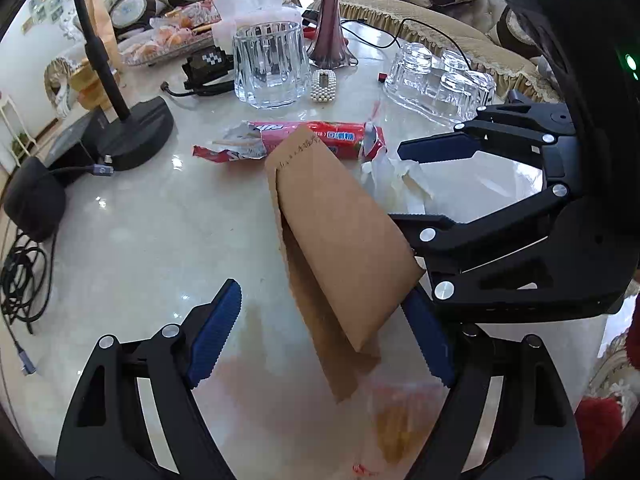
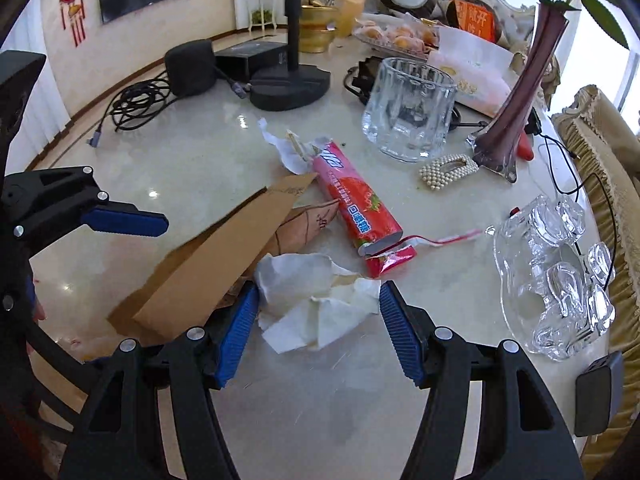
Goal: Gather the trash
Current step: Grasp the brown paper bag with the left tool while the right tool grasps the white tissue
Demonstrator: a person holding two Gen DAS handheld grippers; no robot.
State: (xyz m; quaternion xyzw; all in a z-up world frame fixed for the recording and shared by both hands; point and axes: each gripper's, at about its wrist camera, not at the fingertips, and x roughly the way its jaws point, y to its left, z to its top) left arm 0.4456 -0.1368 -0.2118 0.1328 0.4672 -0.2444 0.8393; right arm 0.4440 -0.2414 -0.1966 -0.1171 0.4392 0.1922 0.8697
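A brown paper bag (image 1: 340,240) lies partly raised on the marble table (image 1: 160,240), between the fingers of my left gripper (image 1: 322,336), which is open; its lower edge is close to the right pad. A crumpled white tissue (image 2: 320,300) lies between the blue pads of my right gripper (image 2: 320,326), open, with the tissue's edges reaching both pads. Behind them lies a torn red candy wrapper tube (image 2: 356,216). The right gripper (image 1: 400,184) shows around the tissue (image 1: 384,176) in the left wrist view. One left finger (image 2: 124,220) hangs over the bag (image 2: 208,272).
Behind the trash stand a ribbed glass vessel (image 1: 272,68), a purple vase (image 1: 330,20), a pearl hair clip (image 1: 324,86) and a glass tray of cups (image 2: 552,280). A black stand base (image 1: 132,136) and cables (image 2: 132,104) sit left. A clear plastic bag (image 1: 400,420) lies near.
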